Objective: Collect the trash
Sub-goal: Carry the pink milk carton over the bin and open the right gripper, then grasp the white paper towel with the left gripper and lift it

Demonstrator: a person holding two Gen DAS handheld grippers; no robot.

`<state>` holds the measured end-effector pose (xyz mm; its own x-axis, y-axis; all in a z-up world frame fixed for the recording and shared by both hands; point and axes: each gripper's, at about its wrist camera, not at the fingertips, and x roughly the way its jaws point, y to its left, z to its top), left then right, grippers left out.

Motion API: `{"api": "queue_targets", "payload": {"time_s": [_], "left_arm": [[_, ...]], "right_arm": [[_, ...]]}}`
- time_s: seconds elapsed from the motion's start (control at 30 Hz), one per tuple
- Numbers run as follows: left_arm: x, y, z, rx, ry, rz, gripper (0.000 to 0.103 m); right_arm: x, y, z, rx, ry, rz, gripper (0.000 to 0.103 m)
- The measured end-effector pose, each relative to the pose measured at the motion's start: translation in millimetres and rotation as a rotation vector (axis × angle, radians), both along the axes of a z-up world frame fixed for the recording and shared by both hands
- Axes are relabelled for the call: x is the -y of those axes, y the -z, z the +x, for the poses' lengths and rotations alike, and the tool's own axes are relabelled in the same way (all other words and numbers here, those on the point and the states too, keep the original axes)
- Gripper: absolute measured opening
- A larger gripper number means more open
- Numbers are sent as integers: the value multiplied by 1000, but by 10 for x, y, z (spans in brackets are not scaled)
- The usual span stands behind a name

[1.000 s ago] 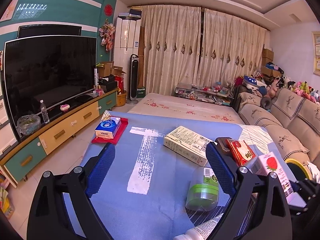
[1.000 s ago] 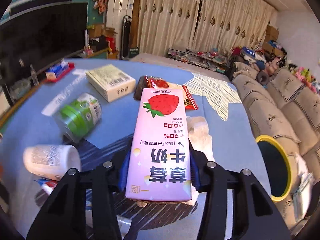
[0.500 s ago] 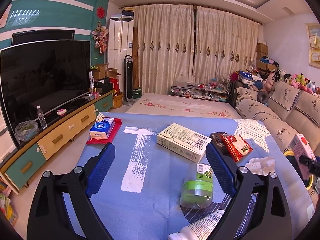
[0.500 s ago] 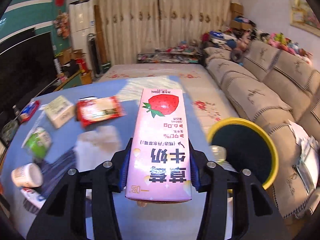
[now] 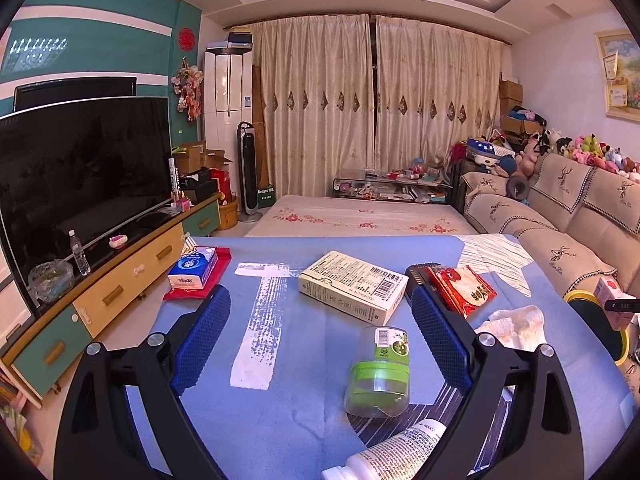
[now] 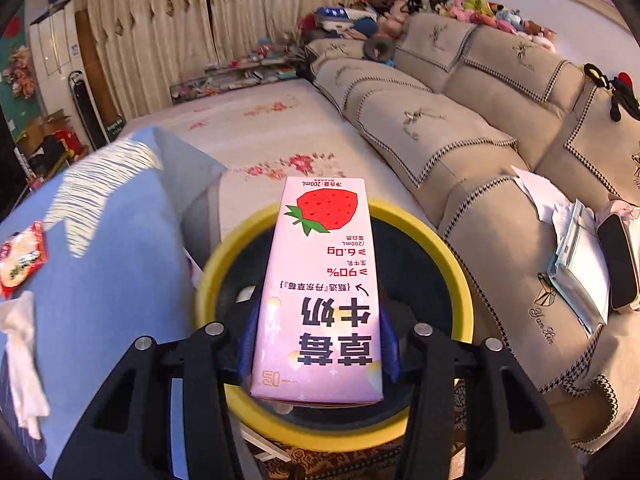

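Our right tongs [image 6: 318, 332] were clamped on the pink milk carton [image 6: 320, 284], held above the yellow-rimmed bin [image 6: 460, 268] off the surface's [image 5: 312, 396] right edge; our left tongs [image 5: 320, 332] stood apart.

Desk [image 5: 304, 396] holds: tissue pack [image 5: 193, 267] far left; flat box [image 5: 352, 286] centre; jar [image 5: 379, 372] lying in front of the box; snack packet [image 5: 464, 290] right of the box; crumpled tissue [image 5: 516, 326] in front of the packet. Bin [image 6: 224, 248] off the desk's right edge, before the sofa [image 6: 460, 120]. Milk carton [image 6: 320, 292] over the bin mouth, between the right gripper [image 6: 320, 344] fingers.
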<state>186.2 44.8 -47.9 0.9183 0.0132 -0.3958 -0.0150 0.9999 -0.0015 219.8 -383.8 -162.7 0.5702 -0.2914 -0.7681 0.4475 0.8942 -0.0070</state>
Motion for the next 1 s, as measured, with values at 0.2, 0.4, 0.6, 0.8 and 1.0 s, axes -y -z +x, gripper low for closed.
{"api": "queue_targets", "payload": {"time_s": [0.2, 0.4, 0.6, 0.8, 1.0], "left_arm": [[5, 18, 2, -4, 5, 2, 91], [32, 16, -9, -3, 17, 9, 91], [59, 6, -9, -11, 43, -3, 91], [253, -36, -30, -59, 119, -37, 91], [817, -102, -89, -143, 257, -4, 95]], "right_arm": [[139, 229, 181, -55, 40, 0, 47], [223, 260, 223, -66, 73, -5, 54], [155, 156, 148, -45, 59, -9, 57], [77, 49, 50, -26, 34, -21, 58], [62, -4, -80, 5, 10, -3, 60]]}}
